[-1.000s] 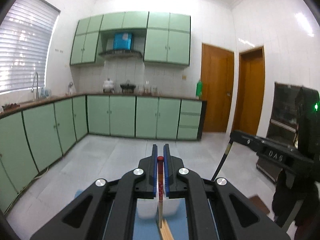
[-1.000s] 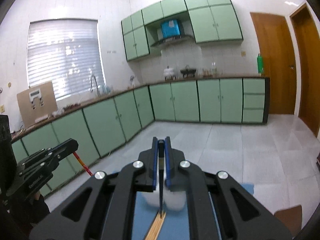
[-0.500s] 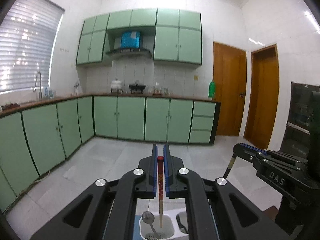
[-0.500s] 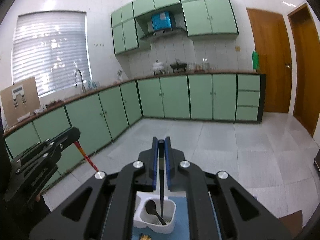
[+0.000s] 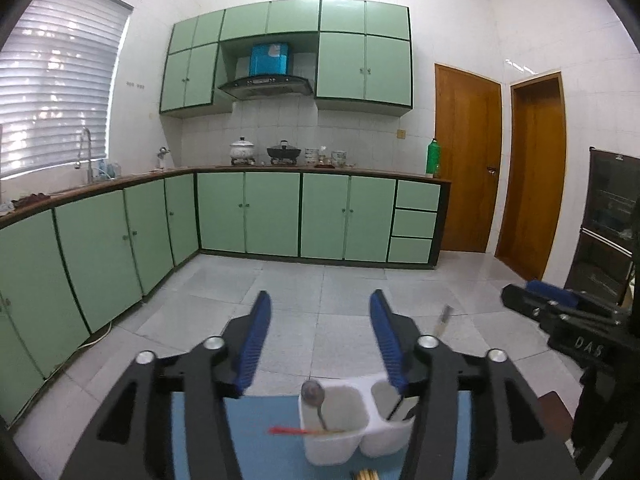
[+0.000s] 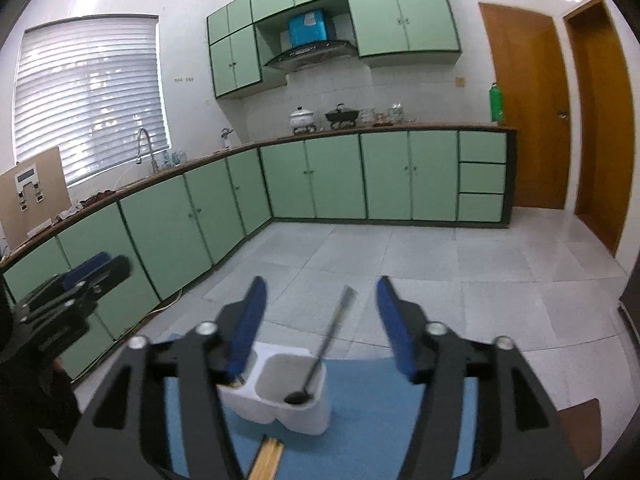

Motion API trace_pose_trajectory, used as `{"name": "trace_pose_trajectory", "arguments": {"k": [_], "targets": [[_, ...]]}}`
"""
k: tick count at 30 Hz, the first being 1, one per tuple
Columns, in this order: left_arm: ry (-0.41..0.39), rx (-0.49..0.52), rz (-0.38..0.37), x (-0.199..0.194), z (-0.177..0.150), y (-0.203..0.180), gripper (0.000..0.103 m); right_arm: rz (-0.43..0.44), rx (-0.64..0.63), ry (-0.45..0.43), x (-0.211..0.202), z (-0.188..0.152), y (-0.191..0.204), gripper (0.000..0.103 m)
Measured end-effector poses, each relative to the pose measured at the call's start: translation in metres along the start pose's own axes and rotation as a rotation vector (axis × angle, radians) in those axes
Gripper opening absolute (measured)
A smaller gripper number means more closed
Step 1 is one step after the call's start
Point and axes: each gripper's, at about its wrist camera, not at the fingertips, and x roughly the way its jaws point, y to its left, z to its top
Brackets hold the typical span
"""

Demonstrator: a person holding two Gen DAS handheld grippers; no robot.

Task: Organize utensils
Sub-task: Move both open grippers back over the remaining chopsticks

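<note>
Both your grippers, left and right, have just been opening, fingers wide, nothing between. Red chopstick and dark utensil land in the white holder; bamboo sticks in front remain.

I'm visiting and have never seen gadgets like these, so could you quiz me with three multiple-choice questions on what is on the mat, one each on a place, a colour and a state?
1. Where does the white two-compartment holder stand?
A. on the blue mat
B. on the kitchen counter
C. on the bare floor

2. What colour are the pads of the right gripper?
A. red
B. blue
C. yellow

3. How does the left gripper stand?
A. shut on a spoon
B. shut on nothing
C. open

Answers:
1. A, blue mat shows all round its base.
2. B, both inner faces are blue.
3. C, its jaws have just opened, nothing between them; the red-tipped chopstick lies across the holder's rim.
</note>
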Motion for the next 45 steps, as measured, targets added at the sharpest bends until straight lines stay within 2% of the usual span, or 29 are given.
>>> {"name": "trace_pose_trajectory", "arguments": {"k": [1, 5, 7, 10, 13, 19, 22, 26, 30, 34, 37, 41, 42, 45], "targets": [[-0.002, 0.0, 0.014, -0.01, -0.005, 0.001, 0.062, -0.009, -0.007, -0.01, -0.009, -0.006, 0.0, 0.064], [0.012, 0.006, 0.054, -0.045, -0.037, 0.002, 0.071, -0.03, -0.026, -0.017, -0.043, -0.038, -0.001, 0.076], [0.04, 0.001, 0.068, -0.06, -0.06, 0.004, 0.074, -0.044, -0.025, -0.004, -0.06, -0.063, 0.0, 0.082], [0.099, 0.001, 0.096, -0.078, -0.101, 0.005, 0.077, -0.058, 0.0, 0.022, -0.075, -0.099, 0.001, 0.086], [0.16, 0.015, 0.136, -0.09, -0.145, 0.004, 0.079, -0.077, 0.031, 0.077, -0.085, -0.145, 0.007, 0.091], [0.328, -0.009, 0.146, -0.102, -0.217, 0.003, 0.081, -0.089, 0.08, 0.242, -0.082, -0.22, 0.021, 0.095], [0.386, -0.008, 0.149, -0.103, -0.233, 0.004, 0.081, -0.088, 0.088, 0.337, -0.079, -0.253, 0.032, 0.095], [0.46, 0.007, 0.163, -0.105, -0.252, 0.007, 0.081, -0.066, 0.068, 0.405, -0.081, -0.279, 0.051, 0.095], [0.495, -0.006, 0.178, -0.105, -0.26, 0.016, 0.081, -0.034, 0.049, 0.444, -0.082, -0.29, 0.066, 0.091], [0.515, -0.018, 0.2, -0.105, -0.268, 0.023, 0.081, -0.025, 0.009, 0.473, -0.079, -0.297, 0.081, 0.074], [0.517, -0.025, 0.206, -0.104, -0.269, 0.025, 0.081, -0.015, 0.0, 0.503, -0.075, -0.297, 0.084, 0.064], [0.52, -0.029, 0.205, -0.102, -0.267, 0.025, 0.081, -0.032, -0.051, 0.507, -0.075, -0.298, 0.089, 0.06], [0.524, -0.029, 0.205, -0.101, -0.267, 0.026, 0.081, -0.047, -0.058, 0.509, -0.075, -0.299, 0.089, 0.057], [0.525, -0.032, 0.205, -0.101, -0.268, 0.026, 0.081, -0.09, -0.047, 0.504, -0.076, -0.296, 0.079, 0.056]]}}
